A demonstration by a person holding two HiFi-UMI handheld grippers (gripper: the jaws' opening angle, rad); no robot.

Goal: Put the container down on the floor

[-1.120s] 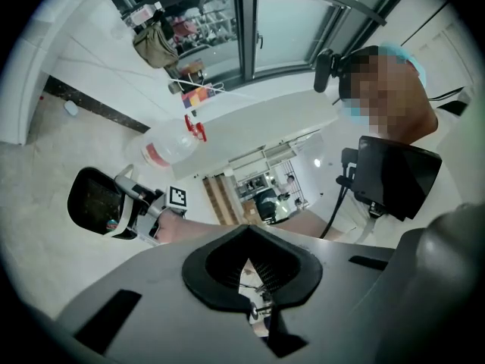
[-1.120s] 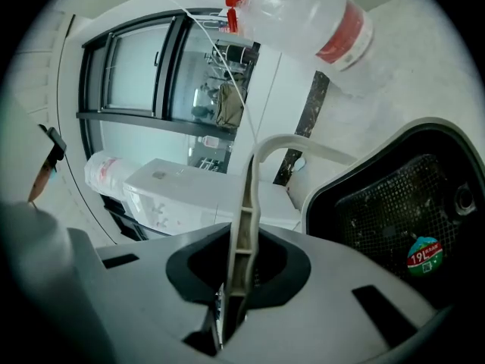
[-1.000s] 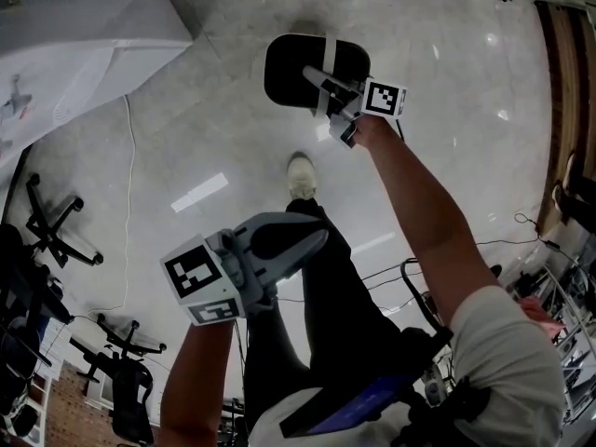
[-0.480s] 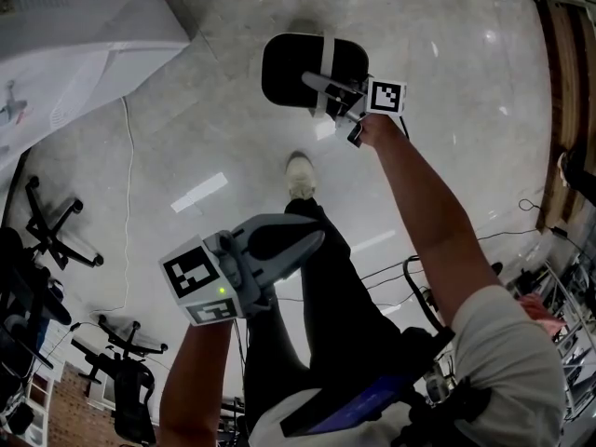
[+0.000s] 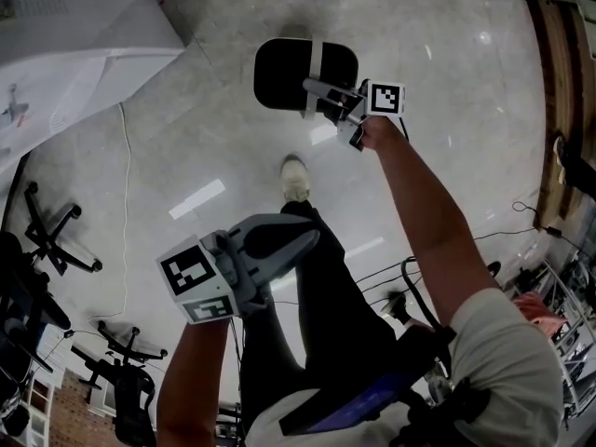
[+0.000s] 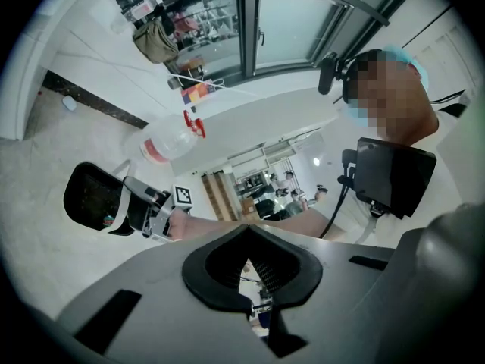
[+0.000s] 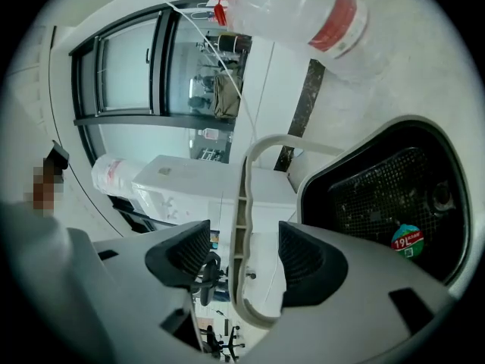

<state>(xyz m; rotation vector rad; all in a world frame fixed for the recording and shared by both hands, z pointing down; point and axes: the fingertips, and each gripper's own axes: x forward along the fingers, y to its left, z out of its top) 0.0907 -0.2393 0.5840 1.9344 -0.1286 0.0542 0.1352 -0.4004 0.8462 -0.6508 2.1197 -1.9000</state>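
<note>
A black container (image 5: 279, 73) with a white handle (image 5: 314, 63) appears to rest on the pale floor ahead of the person's foot. My right gripper (image 5: 318, 97) reaches down to it, and its jaws are opening. In the right gripper view the handle (image 7: 244, 226) stands in the gap of my right gripper (image 7: 242, 252), apart from both pads, with the container's meshed black inside (image 7: 386, 196) at the right. My left gripper (image 5: 303, 240) hangs lower over the person's leg, shut on nothing. From the left gripper view, the container (image 6: 91, 197) shows at the far left beyond my left gripper (image 6: 246, 268).
A large clear water bottle (image 7: 303, 6) with a red cap lies on the floor beyond the container. The person's shoe (image 5: 296, 177) stands just behind it. Office chairs (image 5: 56, 226) and a cable (image 5: 124, 184) lie at the left, and a white sheet (image 5: 74, 26) at the top left.
My right gripper's jaws have parted from the white handle. The container and right gripper sit slightly further up and left in the head view. The left gripper has barely moved.
</note>
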